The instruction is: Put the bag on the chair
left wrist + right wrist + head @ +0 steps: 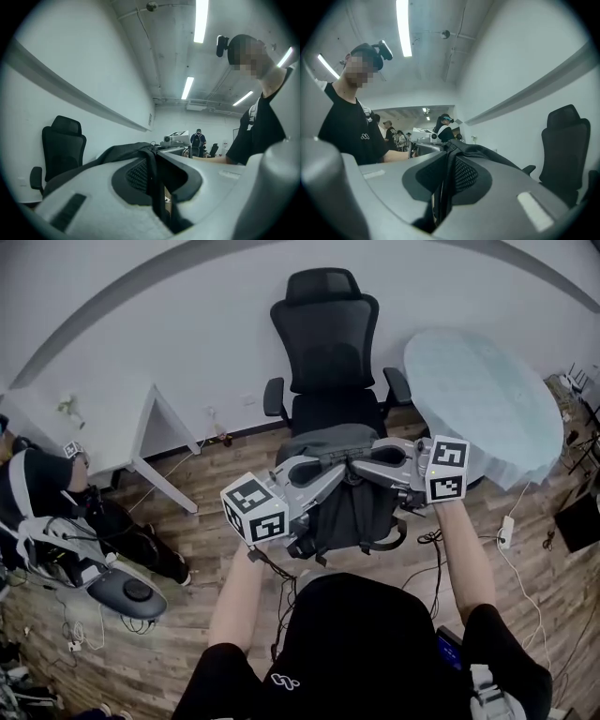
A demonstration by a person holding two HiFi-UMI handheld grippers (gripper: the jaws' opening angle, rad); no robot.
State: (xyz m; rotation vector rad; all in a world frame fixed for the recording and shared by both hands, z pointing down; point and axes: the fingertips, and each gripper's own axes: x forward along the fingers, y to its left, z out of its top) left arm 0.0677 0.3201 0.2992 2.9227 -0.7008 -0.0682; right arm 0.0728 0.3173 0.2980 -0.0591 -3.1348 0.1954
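Observation:
A dark grey backpack [349,514] hangs in the air just in front of a black office chair [328,352]; the seat is partly hidden behind the bag. My left gripper [330,470] and right gripper [367,457] meet at the bag's top, each shut on a fold of its fabric or strap. In the left gripper view the black strap [152,164] runs between the closed jaws of the left gripper [158,190], with the chair [61,150] to the left. The right gripper view has mesh fabric [461,173] pinched in the right gripper [442,190] and the chair [565,145] at the right.
A white desk [103,423] stands at the left and a round glass table [478,390] at the right of the chair. A person [56,512] sits low at the far left. Cables and a power strip [506,531] lie on the wood floor.

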